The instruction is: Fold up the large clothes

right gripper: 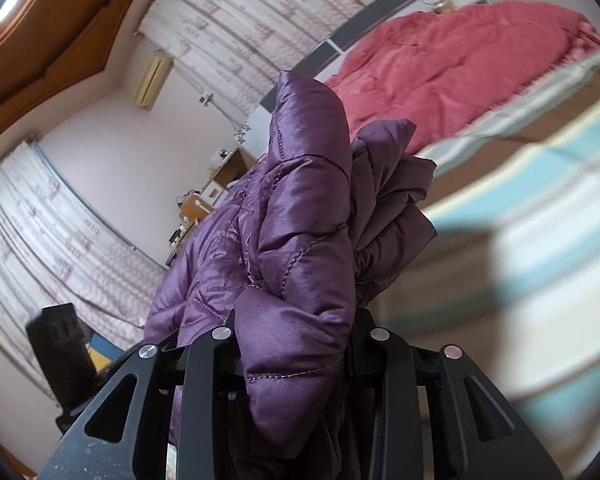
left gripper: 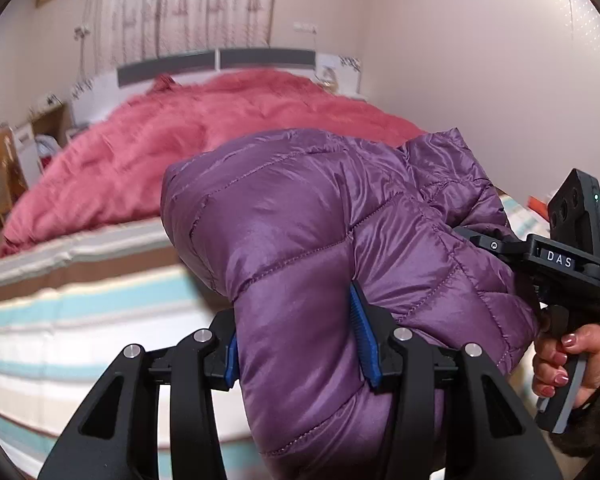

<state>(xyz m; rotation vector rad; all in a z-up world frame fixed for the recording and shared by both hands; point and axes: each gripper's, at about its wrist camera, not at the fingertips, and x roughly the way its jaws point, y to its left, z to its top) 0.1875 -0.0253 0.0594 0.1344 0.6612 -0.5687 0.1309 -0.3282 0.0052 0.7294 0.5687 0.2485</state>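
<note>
Garment: purple quilted puffer jacket of shiny nylon shell [left gripper: 300, 216], stitched in padded channels, bunched and lifted clear above the bed with the blue, white and brown striped sheet [left gripper: 80, 312].

Handling, by judgement: light for its bulk, soft and compressible, no stiffness of its own, so unsupported parts will sag and swing. The glossy shell looks slippery; a shallow pinch on one layer may creep out. Not fragile, though quilting seams could snag.

Hold points, by judgement: best taken at seams, hem or shoulder lines where layers stack thick, not mid-panel.

Left hand-held gripper [left gripper: 300, 344]: blue pads closed on a thick fold of the jacket.

Right hand-held gripper [right gripper: 296, 344]: narrow, clamped on another gathered wad of the same jacket; in the left wrist view a person's hand [left gripper: 568, 364] grips its handle beside the garment.

Background: crumpled pink-red duvet [left gripper: 220, 128] farther up the bed, apart from the jacket.

Writing: white letters "DAS" [left gripper: 559, 258] on the right gripper body. No garment label is visible.
</note>
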